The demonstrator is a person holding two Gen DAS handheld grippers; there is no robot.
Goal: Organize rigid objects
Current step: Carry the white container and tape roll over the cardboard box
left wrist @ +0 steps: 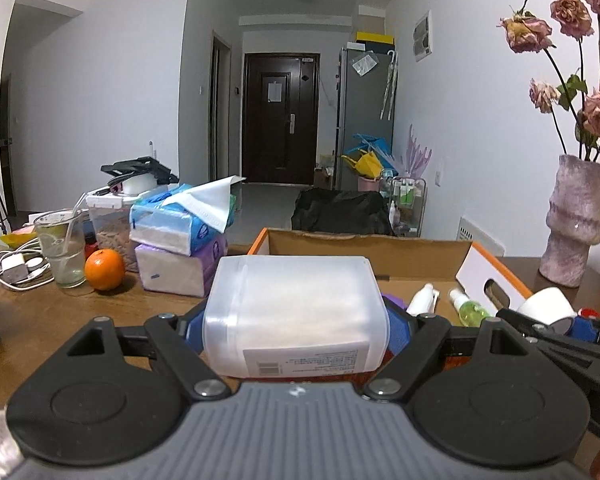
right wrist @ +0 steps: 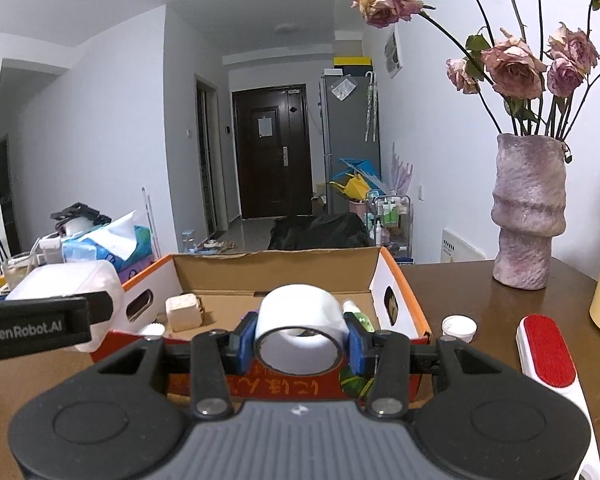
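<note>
My left gripper (left wrist: 296, 326) is shut on a frosted white plastic container (left wrist: 294, 312), held in front of the open cardboard box (left wrist: 364, 242). My right gripper (right wrist: 300, 340) is shut on a white tape roll (right wrist: 300, 326), held over the near edge of the same box (right wrist: 276, 266). In the box lie a white spray bottle (left wrist: 422, 300), a green spray bottle (left wrist: 466, 308) and a beige block (right wrist: 184, 312). The left gripper and container show at the left in the right wrist view (right wrist: 66, 286). The right gripper with the roll shows at the right in the left wrist view (left wrist: 548, 306).
A pink vase of dried roses (right wrist: 528, 212) stands right of the box. A white cap (right wrist: 459, 327) and a red lint brush (right wrist: 548, 364) lie on the table at right. Tissue packs (left wrist: 180, 240), an orange (left wrist: 104, 270), a glass (left wrist: 62, 248) and cables (left wrist: 16, 268) sit at left.
</note>
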